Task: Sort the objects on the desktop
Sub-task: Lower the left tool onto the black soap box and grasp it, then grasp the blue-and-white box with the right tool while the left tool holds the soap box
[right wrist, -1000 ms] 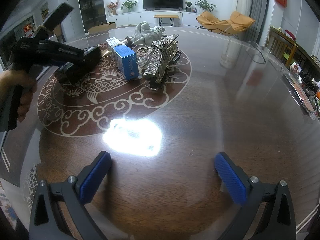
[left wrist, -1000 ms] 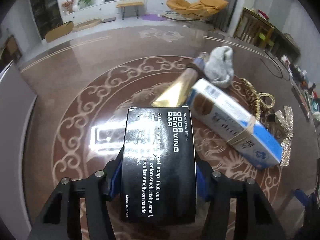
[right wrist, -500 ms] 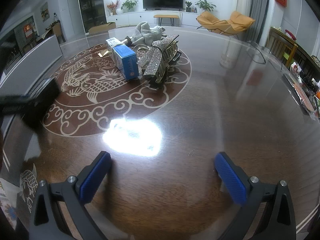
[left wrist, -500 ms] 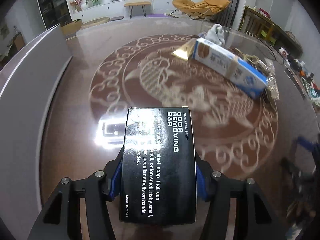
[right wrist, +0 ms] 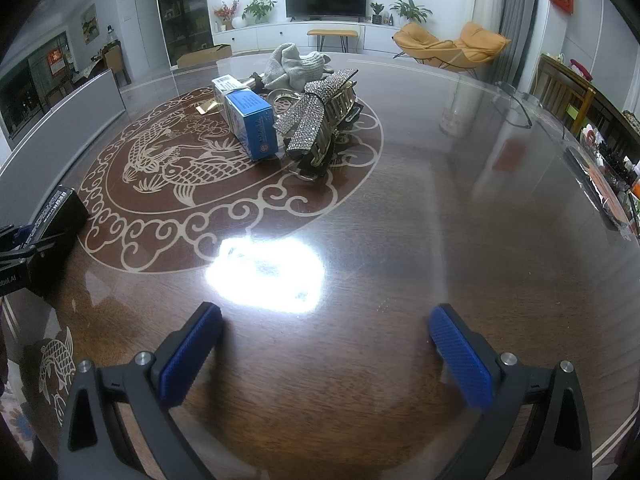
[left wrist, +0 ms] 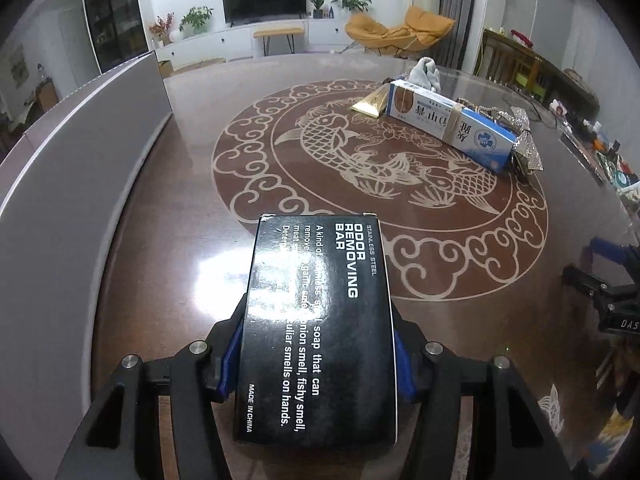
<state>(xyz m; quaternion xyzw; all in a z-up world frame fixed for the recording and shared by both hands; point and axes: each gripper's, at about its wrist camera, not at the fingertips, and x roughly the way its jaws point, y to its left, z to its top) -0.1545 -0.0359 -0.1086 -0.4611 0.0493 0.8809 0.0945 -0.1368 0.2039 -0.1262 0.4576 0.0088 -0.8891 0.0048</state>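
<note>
Left gripper (left wrist: 316, 360) clamps black soap box (left wrist: 320, 328) by its long sides at lower centre, likely light, stiff, glossy cardboard, so grip mid-sides; right gripper (right wrist: 326, 354) gapes wide, empty.

A glossy black cardboard box (left wrist: 318, 332) bears white lettering. The dark brown wooden table (right wrist: 400, 240) shows a cream fish-and-cloud medallion. A blue-and-white carton (right wrist: 250, 124) lies beside a silver rhinestone hair clip (right wrist: 316, 120).
</note>
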